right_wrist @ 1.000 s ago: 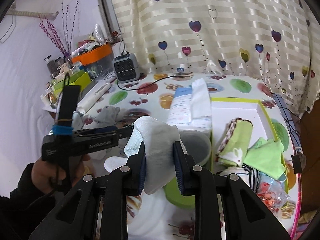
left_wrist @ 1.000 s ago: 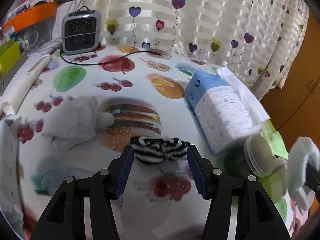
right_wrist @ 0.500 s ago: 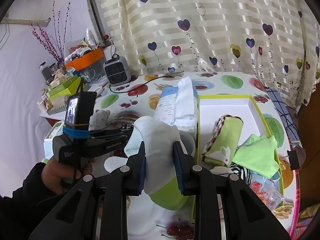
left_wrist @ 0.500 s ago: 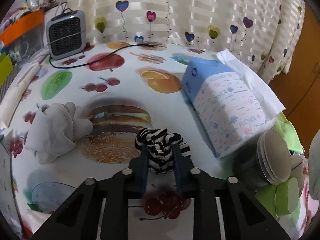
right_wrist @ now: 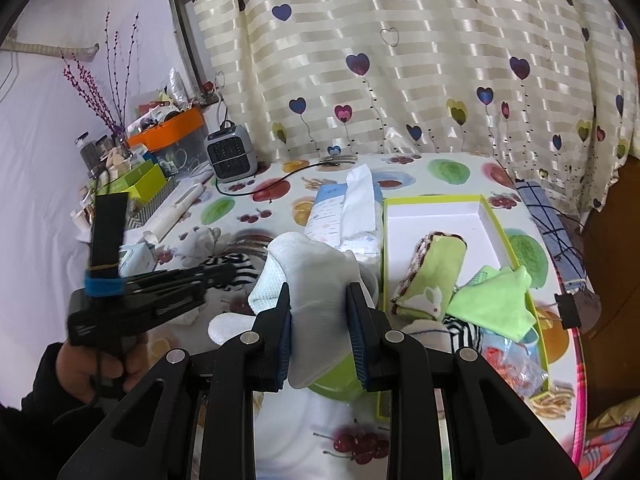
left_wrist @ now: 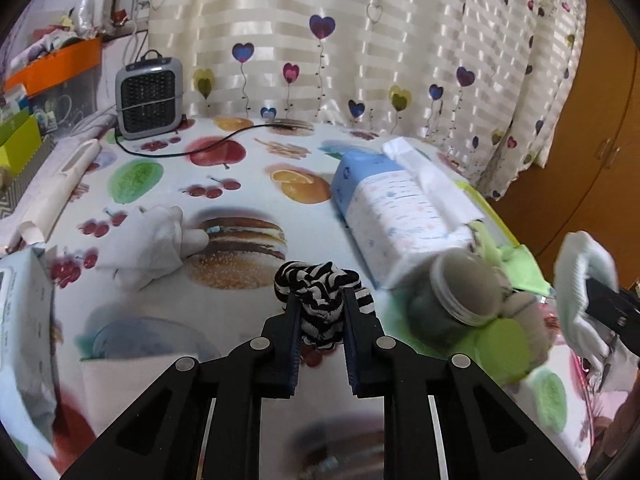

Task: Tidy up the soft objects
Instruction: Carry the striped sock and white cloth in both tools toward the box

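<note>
The left claw (left_wrist: 322, 304) pinches a crumpled black-and-white striped sock (left_wrist: 320, 292); the right claw (right_wrist: 319, 300) clamps a white sock (right_wrist: 308, 276).

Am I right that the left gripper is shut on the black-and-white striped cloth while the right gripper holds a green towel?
Not quite: the right gripper holds a white sock, not a green towel, as the right wrist view shows. The left gripper is indeed shut on the black-and-white striped cloth.
</note>
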A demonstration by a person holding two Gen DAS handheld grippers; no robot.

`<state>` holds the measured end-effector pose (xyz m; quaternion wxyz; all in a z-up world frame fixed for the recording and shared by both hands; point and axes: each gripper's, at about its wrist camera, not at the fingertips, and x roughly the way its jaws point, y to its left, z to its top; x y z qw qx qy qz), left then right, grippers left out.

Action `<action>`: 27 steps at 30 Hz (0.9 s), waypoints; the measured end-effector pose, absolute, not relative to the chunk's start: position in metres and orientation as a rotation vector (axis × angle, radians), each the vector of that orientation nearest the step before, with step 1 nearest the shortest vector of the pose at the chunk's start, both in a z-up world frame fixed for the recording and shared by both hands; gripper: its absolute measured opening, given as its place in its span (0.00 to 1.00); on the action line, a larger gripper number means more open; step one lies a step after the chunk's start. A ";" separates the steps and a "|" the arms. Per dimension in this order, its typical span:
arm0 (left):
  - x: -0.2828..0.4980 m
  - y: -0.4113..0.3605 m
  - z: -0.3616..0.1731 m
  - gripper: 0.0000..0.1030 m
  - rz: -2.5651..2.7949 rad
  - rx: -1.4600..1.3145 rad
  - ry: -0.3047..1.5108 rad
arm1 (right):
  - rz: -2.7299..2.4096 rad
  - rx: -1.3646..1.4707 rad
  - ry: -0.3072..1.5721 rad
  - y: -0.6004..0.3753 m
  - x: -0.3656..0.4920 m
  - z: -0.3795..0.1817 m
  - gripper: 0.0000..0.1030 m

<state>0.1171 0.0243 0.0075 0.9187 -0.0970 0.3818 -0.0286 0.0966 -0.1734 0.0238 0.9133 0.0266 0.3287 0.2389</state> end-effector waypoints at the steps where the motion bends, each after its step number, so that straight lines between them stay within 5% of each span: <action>1: 0.113 0.023 0.010 0.16 -0.065 -0.202 0.779 | 0.488 0.056 0.676 -0.174 0.095 0.024 0.25; 27: 0.072 -0.033 0.053 0.17 -0.223 -0.164 0.678 | 0.377 0.066 0.622 -0.209 0.066 0.045 0.25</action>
